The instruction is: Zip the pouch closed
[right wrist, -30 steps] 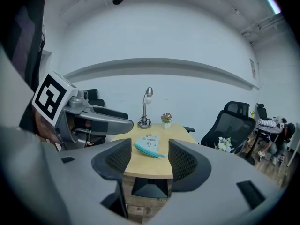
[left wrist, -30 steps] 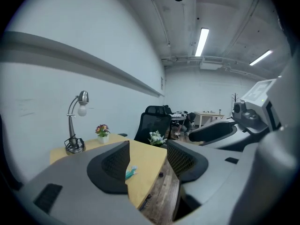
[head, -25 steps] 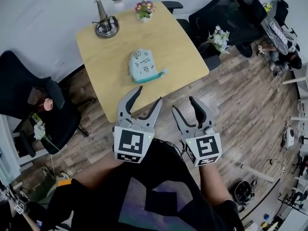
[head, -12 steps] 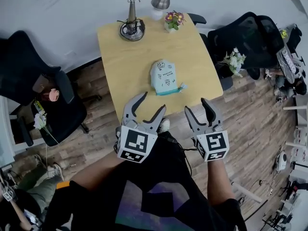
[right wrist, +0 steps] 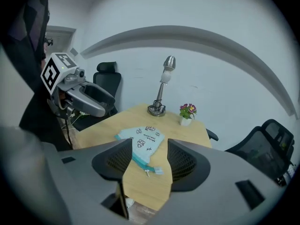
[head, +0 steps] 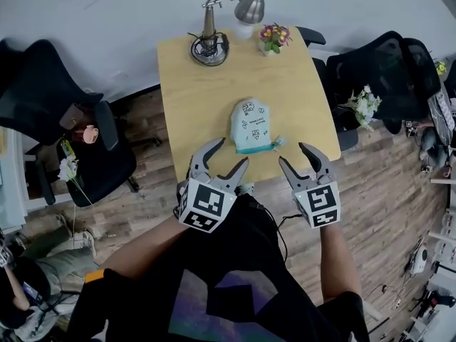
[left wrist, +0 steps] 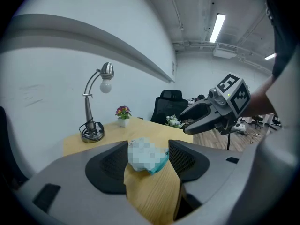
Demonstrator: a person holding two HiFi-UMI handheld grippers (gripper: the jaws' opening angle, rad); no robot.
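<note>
A pale blue pouch point(head: 252, 125) with small prints and a teal zip edge lies flat on the wooden table point(head: 192, 105), near its front edge. The zip end and pull point(right wrist: 150, 170) point toward me. My left gripper point(head: 229, 154) hangs open just over the table's front edge, left of the pouch, nothing between its jaws. My right gripper point(head: 298, 156) is open too, off the front right corner, apart from the pouch. In the left gripper view the pouch point(left wrist: 143, 155) sits beyond the jaws; the right gripper view also shows the pouch point(right wrist: 143, 140) ahead.
A silver desk lamp point(head: 212, 30) and a small flower pot point(head: 273, 38) stand at the table's far edge. Black office chairs point(head: 64, 120) flank the table, one point(head: 388, 73) at the right with flowers point(head: 362, 107). Wood floor lies around.
Both grippers have come forward and down toward the table's front edge, closer to the pouch. The head view has shifted, so the table sits more central.
</note>
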